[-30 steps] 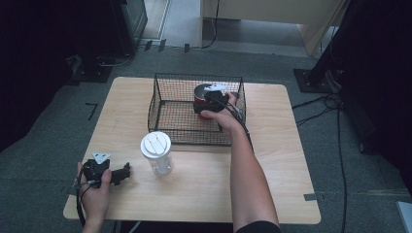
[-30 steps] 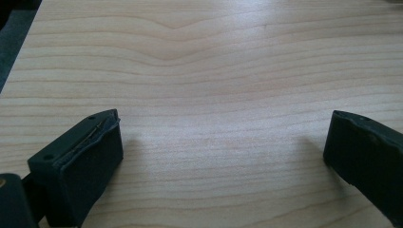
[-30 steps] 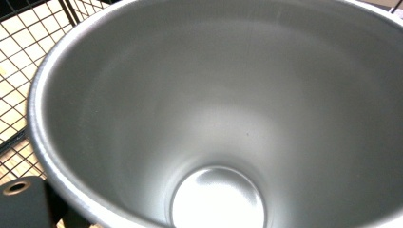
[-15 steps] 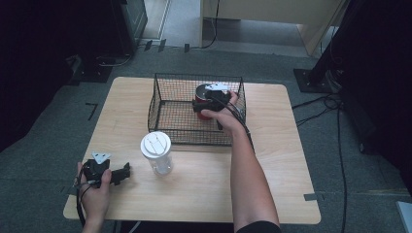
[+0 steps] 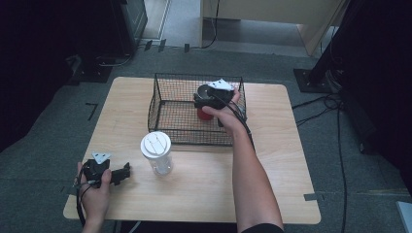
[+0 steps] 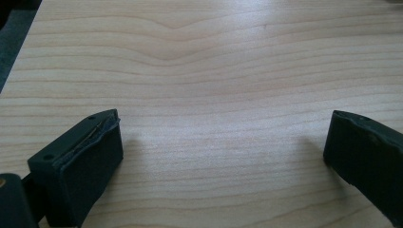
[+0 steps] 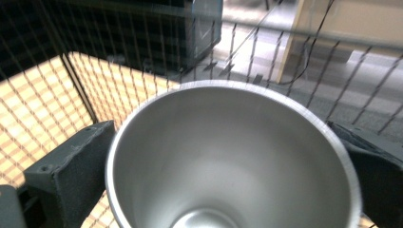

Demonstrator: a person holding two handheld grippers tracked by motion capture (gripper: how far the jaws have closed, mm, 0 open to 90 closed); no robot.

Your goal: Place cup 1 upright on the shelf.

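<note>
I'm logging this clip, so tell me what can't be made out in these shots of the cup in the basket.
- Cup: base cut off by the right gripper view's bottom edge; in the high view the right gripper and hand cover most of it.
- Whether the cup touches the wire basket floor: hidden.
- Contents of the lidded clear tumbler: too small, high view.

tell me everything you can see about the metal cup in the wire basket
The cup is a tumbler with a brushed silver metal inside, a thin rolled rim and a red outside. It looks empty and stands about upright, mouth up, inside the black wire basket near its far right corner. The right claw has one black jaw at each side of its wall, closed on it. Whether the base rests on the basket floor cannot be told.
</note>
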